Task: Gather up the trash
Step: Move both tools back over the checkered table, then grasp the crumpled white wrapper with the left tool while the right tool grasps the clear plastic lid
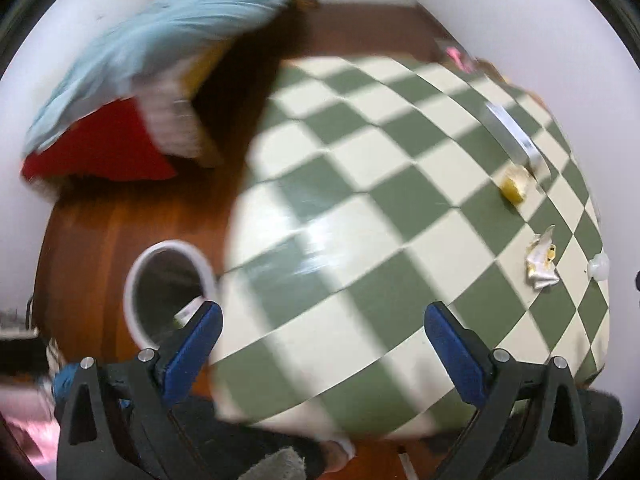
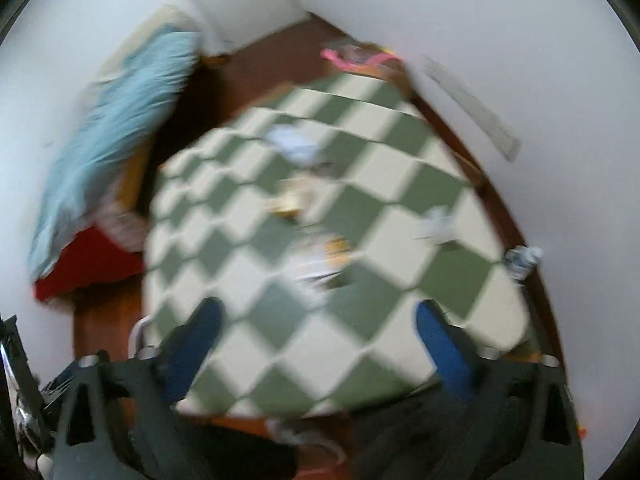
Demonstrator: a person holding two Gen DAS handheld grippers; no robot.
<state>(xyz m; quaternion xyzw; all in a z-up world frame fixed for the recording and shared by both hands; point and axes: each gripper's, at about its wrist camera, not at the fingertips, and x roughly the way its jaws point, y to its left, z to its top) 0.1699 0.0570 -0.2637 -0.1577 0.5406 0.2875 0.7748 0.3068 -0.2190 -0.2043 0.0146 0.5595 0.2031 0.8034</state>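
A green and cream chequered table [image 1: 360, 240] fills both views. On its right part lie a yellow crumpled scrap [image 1: 514, 186], a white crumpled wrapper [image 1: 542, 264] and a small white cap [image 1: 599, 266]. A round white bin [image 1: 168, 288] stands on the wooden floor left of the table. My left gripper [image 1: 322, 320] hangs open over the table's near edge with nothing between its fingers. The right wrist view is blurred. It shows several scraps, among them a white and blue one [image 2: 294, 142] and a wrapper [image 2: 324, 258]. My right gripper [image 2: 318, 320] stands open and empty above the table [image 2: 256, 360].
A bed with a light blue blanket [image 1: 160, 40] and a red cloth [image 1: 104, 152] stands to the left. A flat silvery object [image 1: 512, 136] lies on the table's far right. A crumpled clear bottle [image 2: 522, 258] sits at the table's right edge. White walls close the far side.
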